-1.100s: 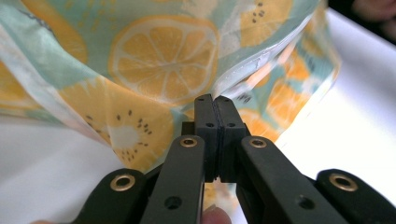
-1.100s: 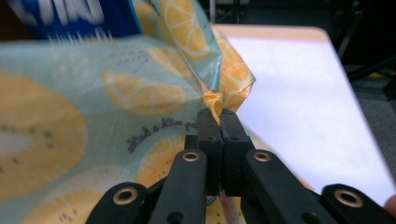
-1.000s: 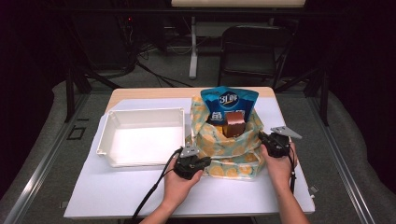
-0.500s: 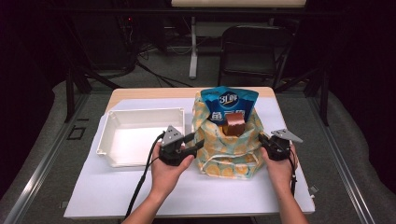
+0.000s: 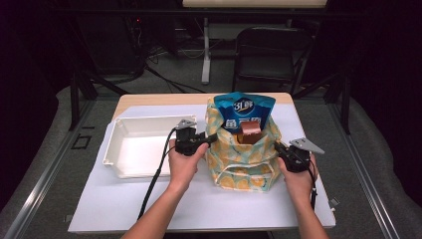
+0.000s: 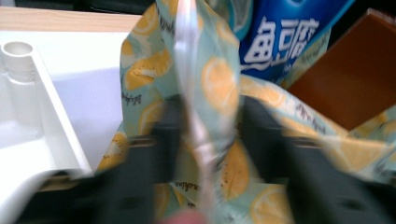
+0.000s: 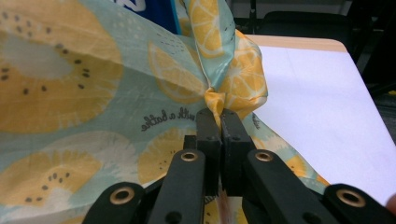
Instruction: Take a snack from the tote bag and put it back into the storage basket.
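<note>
1 lemon-print bag (image 5: 244, 159), 1 blue snack packet (image 5: 247, 112), 1 brown box (image 5: 250, 133), 1 white tray (image 5: 115, 144), 2 tongs

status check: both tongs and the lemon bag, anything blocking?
Right tongs shut on lemon bag rim. Left tongs just closing, rim fold between jaws, not pinched. Blue packet, brown box inside. White tray alongside, nothing blocking.

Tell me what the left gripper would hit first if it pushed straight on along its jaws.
The left gripper points at the lemon-print fabric bag; a rim fold already sits between its jaws. Straight on, it would likely meet the blue snack packet inside next, though depth is unclear.
</note>
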Motion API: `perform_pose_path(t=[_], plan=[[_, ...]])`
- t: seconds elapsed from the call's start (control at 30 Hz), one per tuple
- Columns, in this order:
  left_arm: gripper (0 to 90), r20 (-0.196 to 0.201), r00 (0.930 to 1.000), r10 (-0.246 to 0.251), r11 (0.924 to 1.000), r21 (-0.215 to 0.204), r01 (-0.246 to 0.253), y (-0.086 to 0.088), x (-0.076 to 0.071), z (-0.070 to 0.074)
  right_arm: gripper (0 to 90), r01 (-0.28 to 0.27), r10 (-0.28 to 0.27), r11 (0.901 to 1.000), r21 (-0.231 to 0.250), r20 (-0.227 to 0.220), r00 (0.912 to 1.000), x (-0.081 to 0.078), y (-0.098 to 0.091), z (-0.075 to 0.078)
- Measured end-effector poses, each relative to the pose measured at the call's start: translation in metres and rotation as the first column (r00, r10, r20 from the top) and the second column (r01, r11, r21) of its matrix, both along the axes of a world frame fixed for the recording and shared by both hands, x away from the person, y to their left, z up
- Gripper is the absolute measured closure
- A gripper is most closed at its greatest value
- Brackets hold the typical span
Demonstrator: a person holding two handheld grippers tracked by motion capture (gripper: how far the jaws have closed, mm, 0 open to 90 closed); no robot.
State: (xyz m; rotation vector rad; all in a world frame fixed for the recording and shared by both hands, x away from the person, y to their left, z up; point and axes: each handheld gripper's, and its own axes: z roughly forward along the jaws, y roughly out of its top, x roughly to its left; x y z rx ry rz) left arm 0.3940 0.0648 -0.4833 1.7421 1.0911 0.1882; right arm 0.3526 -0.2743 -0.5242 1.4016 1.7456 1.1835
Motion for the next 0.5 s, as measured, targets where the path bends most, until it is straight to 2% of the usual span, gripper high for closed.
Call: perform_pose_path(t=[0.07,0.1,0.2,0.27,0.37,0.4,0.47,0.5], plan=[[86.4,-0.014,0.9998,-0.016,0.9995,0.028,0.017,0.0,0.001,-0.001,88.6,-0.002,0.002,0.9999,0.011,0.01,0.9999,0.0,0.001,0.001],[89.3,-0.017,0.9997,-0.018,0.9984,0.054,0.018,0.001,0.001,-0.002,88.6,-0.004,0.004,1.0,0.008,0.011,0.9999,0.0,0.001,0.001],[90.0,-0.03,0.9992,-0.025,0.9926,0.118,0.028,0.003,0.001,-0.006,88.6,-0.003,0.003,1.0,0.009,0.012,0.9999,0.0,0.001,0.002],[90.0,-0.04,0.9989,-0.026,0.9888,0.146,0.032,0.004,0.001,-0.009,88.6,-0.002,0.002,0.9999,0.01,0.015,0.9999,0.0,0.001,0.002],[90.0,-0.059,0.9976,-0.035,0.9766,0.21,0.047,0.001,-0.001,-0.015,88.6,0.001,-0.001,0.9999,0.013,0.021,0.9998,0.0,0.001,0.003],[90.0,-0.054,0.9976,-0.043,0.972,0.229,0.054,-0.001,-0.002,-0.016,88.6,0.003,-0.003,0.9999,0.015,0.024,0.9997,0.0,0.0,0.004],[90.0,-0.056,0.9967,-0.059,0.9588,0.275,0.072,-0.008,-0.004,-0.02,88.6,0.003,-0.004,0.9999,0.016,0.033,0.9994,0.0,0.0,0.004],[90.0,-0.057,0.9967,-0.059,0.9493,0.306,0.073,-0.012,-0.005,-0.022,88.6,0.005,-0.005,0.9999,0.015,0.034,0.9994,0.0,0.0,0.004]])
